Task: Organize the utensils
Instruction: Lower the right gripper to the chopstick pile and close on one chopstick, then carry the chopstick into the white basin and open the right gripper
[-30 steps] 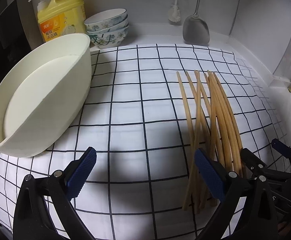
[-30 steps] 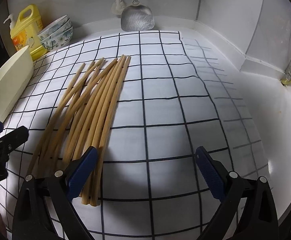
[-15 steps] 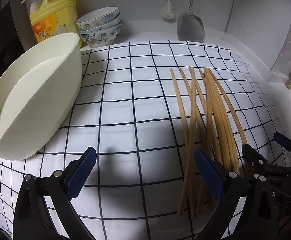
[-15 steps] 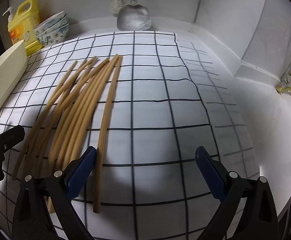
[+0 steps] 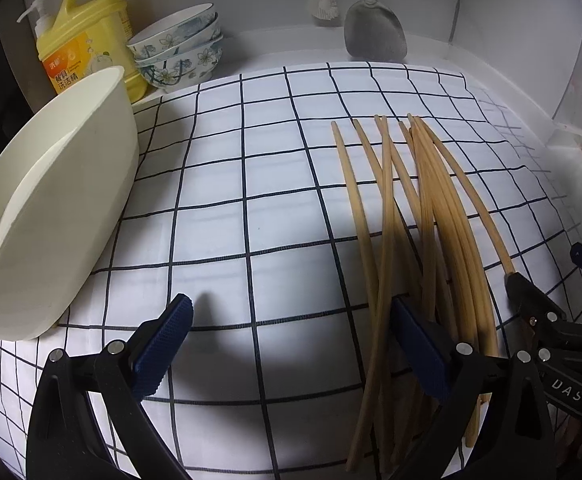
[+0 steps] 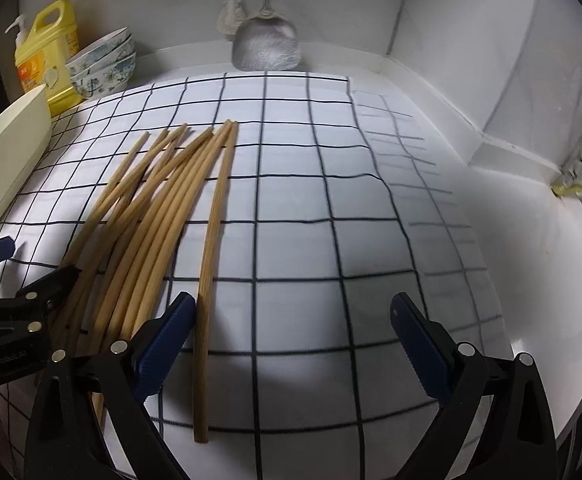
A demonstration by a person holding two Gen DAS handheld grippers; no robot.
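- Right now the chopsticks (image 6: 151,220) lie in a loose fan on the checked cloth (image 6: 311,200), with one stray chopstick (image 6: 211,264) lying a little apart on the right edge of the pile.
- Both the left gripper (image 5: 291,344) and the right gripper (image 6: 291,340) stand with jaws spread wide, holding nothing.
- One blue pad of the right gripper sits just beside the stray stick, so closing there could pinch only that one, or roll it away.
- Crossed sticks near the left gripper may snag and scatter if pushed sideways.
- Round sticks on cloth are likely to roll; a shallow grab risks dropping them short of the cream tub (image 5: 51,208) at the left.
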